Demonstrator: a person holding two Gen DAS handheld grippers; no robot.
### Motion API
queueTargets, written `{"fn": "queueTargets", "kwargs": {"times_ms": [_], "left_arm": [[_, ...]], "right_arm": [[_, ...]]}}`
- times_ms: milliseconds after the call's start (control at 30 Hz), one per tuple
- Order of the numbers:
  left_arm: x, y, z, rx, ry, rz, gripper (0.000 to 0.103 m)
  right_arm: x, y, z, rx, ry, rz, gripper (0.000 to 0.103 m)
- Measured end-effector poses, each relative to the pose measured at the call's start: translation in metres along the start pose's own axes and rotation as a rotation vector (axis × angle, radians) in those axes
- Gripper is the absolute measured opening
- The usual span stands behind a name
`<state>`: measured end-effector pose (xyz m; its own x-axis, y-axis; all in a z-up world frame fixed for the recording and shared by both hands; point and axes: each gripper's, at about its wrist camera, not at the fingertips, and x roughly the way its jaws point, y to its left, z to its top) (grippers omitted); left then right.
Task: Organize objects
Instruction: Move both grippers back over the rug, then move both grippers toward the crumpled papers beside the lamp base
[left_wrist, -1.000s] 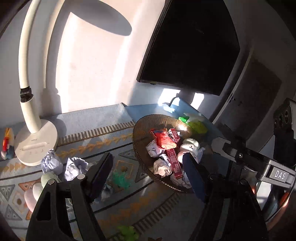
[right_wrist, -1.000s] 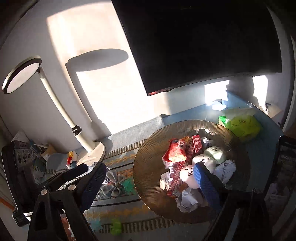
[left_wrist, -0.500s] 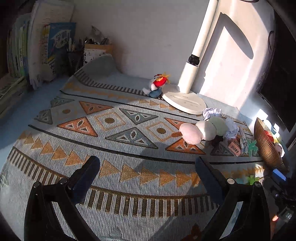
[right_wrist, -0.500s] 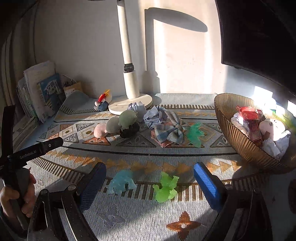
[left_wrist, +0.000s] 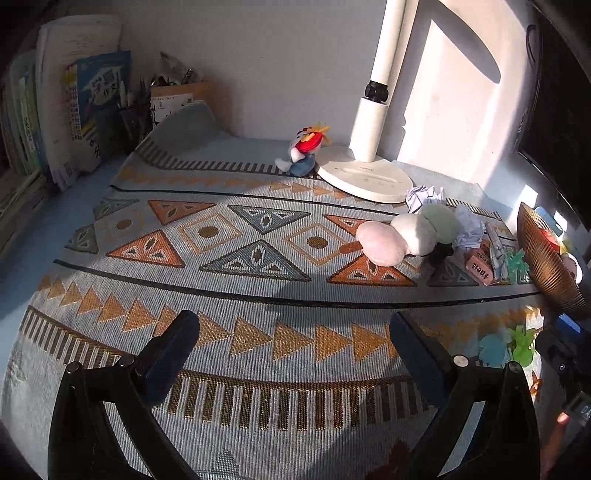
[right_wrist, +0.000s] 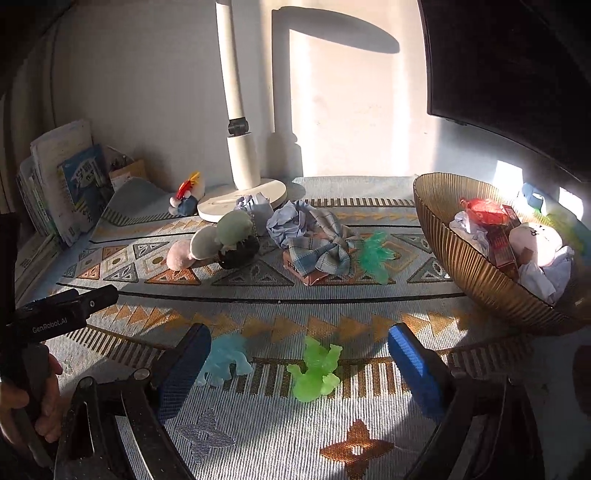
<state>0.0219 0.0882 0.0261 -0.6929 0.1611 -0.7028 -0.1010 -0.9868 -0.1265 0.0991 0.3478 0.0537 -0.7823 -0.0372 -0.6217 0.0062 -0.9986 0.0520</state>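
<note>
- While both tools hang over the woven, triangle-patterned table mat (right_wrist: 258, 435), the left gripper (left_wrist: 295, 345) has just spread its dark blue pads wide, with only bare mat between them.
- Blue pads of the right gripper (right_wrist: 299, 360) stand wide apart too; between them, on the mat near its front edge, lies a translucent green rubber figure (right_wrist: 314, 369), touched by neither pad.
- Just beside the left pad of that gripper sits a pale blue translucent figure (right_wrist: 225, 360) — whether the pad touches it I cannot tell.
- At the mat's right edge stands a ribbed amber glass bowl (right_wrist: 476, 273) holding crumpled white paper (right_wrist: 546, 273), a red wrapper (right_wrist: 484, 208) and a pale pink plush ball (right_wrist: 535, 238).
- Across the middle of the mat lie a row of pink, white and green plush dumplings (left_wrist: 406, 232), a grey-blue checked cloth bow (right_wrist: 321, 251) on a pink packet (left_wrist: 480, 269), a crumpled lilac paper ball (right_wrist: 286, 223) and a teal spiky rubber toy (right_wrist: 375, 254).
- Toward the back edge rests the round base of a white desk lamp (left_wrist: 365, 177), with a small red-and-blue plush bird (left_wrist: 304, 155) touching it.
- Books and papers (left_wrist: 74, 110) stand in the back left corner; a dark monitor (right_wrist: 509, 66) hangs at the right — sunlit wall between.
- A person's hand (right_wrist: 44, 402) grips the left tool's handle.
</note>
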Motion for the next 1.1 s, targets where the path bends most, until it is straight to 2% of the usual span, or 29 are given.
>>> {"fn": "queueTargets", "kwargs": {"times_ms": [167, 333, 567, 1100], "left_arm": [[0.006, -0.005, -0.001, 0.024, 0.034, 0.027, 0.102], [0.007, -0.008, -0.002, 0.044, 0.038, 0.038, 0.102], [0.007, -0.009, -0.002, 0.047, 0.042, 0.037, 0.102], [0.013, -0.015, -0.002, 0.095, 0.073, 0.048, 0.102]], "right_arm": [[-0.004, -0.004, -0.001, 0.02, -0.019, -0.036, 0.1], [-0.016, -0.034, -0.001, 0.183, -0.084, -0.08, 0.103], [-0.002, -0.062, 0.002, 0.32, -0.013, -0.026, 0.103], [0.002, -0.046, 0.003, 0.245, 0.011, -0.041, 0.103]]}}
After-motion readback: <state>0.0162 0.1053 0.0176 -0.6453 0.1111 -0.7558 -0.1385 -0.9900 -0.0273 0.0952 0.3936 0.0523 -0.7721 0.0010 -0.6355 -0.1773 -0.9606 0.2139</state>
